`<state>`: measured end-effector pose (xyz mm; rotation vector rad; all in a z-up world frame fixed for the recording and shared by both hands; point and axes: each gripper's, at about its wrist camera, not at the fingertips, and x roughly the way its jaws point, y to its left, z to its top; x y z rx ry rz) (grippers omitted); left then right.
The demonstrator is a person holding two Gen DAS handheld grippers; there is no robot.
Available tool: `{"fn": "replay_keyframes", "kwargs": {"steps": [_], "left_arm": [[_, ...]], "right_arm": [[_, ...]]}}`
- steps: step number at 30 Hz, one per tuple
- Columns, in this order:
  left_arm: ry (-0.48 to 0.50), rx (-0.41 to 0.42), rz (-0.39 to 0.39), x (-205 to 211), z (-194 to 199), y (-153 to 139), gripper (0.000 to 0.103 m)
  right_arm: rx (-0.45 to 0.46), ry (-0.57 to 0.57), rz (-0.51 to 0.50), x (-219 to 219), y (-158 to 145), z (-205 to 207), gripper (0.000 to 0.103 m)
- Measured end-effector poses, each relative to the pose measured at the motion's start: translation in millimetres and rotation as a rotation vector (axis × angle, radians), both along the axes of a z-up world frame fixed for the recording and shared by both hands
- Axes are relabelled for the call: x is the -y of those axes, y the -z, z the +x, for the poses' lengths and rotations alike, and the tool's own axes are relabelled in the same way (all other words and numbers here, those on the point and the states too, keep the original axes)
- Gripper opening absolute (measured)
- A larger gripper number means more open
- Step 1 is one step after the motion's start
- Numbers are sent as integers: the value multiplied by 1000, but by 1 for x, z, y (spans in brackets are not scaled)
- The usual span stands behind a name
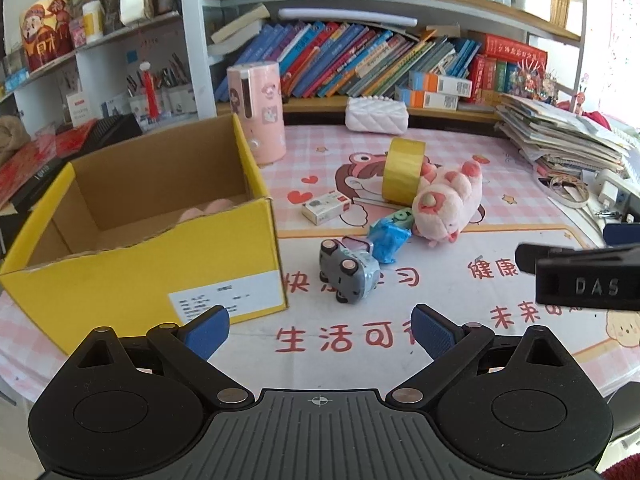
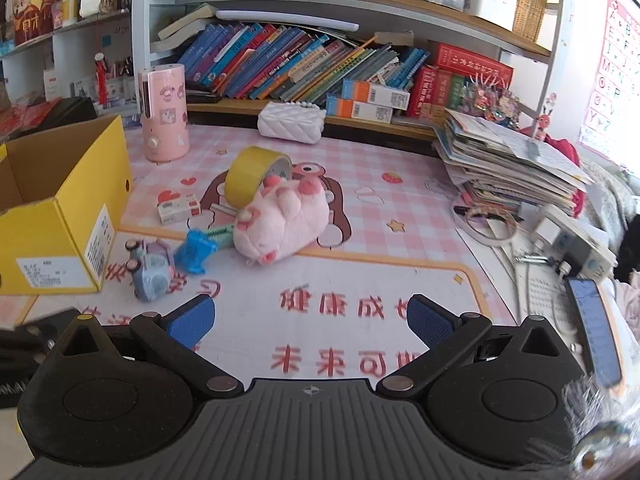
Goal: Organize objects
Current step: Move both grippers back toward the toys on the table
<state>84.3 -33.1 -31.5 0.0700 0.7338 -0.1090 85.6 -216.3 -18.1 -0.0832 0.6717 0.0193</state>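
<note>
Left wrist view gives me five loose things on the pink mat: one yellow tape roll, one pink plush leaning against it, one small white box, one blue packet, one grey toy car on its side. One yellow carton stands open to their left. My left gripper is spread wide, holding nothing; my right gripper likewise. Something pink inside the carton is mostly hidden.
</note>
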Motion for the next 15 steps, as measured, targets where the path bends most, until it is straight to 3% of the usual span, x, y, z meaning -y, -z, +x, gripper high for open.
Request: {"fn": "replay_keyframes", "kwargs": {"steps": [7, 9, 13, 15], "left_arm": [[-52, -40, -6, 11, 22, 10, 96], [-59, -60, -11, 13, 28, 14, 90], [-66, -108, -11, 18, 40, 23, 64], [-66, -118, -8, 23, 45, 26, 62]], "right_arm": [[-6, -35, 60, 13, 1, 28, 101], [-17, -60, 70, 15, 3, 35, 98], [-50, -122, 78, 12, 10, 48, 74], [-62, -148, 79, 11, 12, 54, 71]]}}
